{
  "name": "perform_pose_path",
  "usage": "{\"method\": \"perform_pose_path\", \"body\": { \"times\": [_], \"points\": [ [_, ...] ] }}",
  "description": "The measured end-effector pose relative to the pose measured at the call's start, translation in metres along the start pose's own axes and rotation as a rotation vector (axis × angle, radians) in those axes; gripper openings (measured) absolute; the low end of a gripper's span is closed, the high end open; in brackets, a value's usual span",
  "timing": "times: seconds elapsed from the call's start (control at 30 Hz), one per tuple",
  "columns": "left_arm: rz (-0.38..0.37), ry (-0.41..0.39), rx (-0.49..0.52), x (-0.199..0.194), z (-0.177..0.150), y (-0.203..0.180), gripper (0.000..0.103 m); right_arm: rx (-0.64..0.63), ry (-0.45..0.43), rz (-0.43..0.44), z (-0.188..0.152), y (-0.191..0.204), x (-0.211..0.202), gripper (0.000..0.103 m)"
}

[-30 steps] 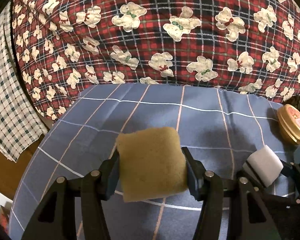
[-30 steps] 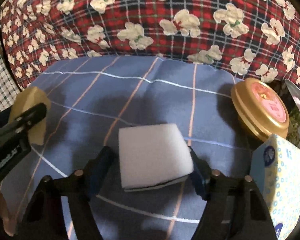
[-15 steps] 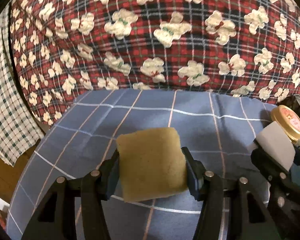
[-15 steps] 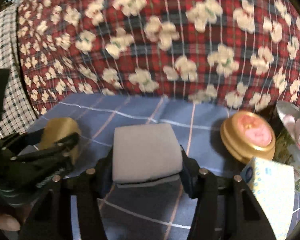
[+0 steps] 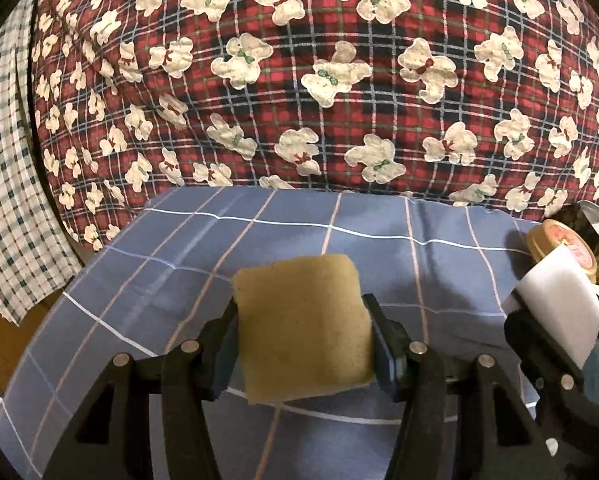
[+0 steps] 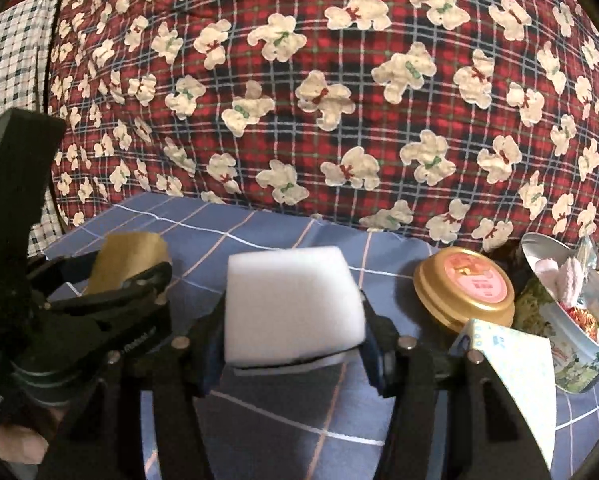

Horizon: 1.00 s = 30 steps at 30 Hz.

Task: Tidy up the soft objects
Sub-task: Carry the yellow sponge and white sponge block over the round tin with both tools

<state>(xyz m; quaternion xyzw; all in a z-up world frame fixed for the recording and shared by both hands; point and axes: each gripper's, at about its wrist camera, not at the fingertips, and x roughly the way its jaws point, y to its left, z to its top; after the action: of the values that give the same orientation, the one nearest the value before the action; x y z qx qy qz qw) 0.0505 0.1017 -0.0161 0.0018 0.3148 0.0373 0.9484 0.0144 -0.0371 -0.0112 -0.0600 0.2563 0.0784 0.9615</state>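
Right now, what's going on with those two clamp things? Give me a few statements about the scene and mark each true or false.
1. The left gripper clamps a tan sponge. True.
2. The right gripper is empty. False: it clamps a white sponge.
3. A gold round tin sits right of the white sponge. True.
4. The tablecloth is green. False: it is blue with thin lines.
5. The gold tin's lid is off. False: it is closed.
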Motion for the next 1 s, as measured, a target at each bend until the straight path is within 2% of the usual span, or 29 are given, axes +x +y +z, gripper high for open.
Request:
{"method": "perform_pose_path", "body": {
  "times": [0.3,1.0],
  "points": [
    [0.029,-0.054,0.011,-0.016,-0.007,-0.007,0.059,0.01,-0.003,0.002,-0.01,-0.006,-0.018,0.057],
    [-0.008,-0.093,0.022,-0.061,-0.035,-0.025,0.059,-0.004,-0.017,-0.024,-0.029,-0.021,-0.056,0.057]
  ]
}}
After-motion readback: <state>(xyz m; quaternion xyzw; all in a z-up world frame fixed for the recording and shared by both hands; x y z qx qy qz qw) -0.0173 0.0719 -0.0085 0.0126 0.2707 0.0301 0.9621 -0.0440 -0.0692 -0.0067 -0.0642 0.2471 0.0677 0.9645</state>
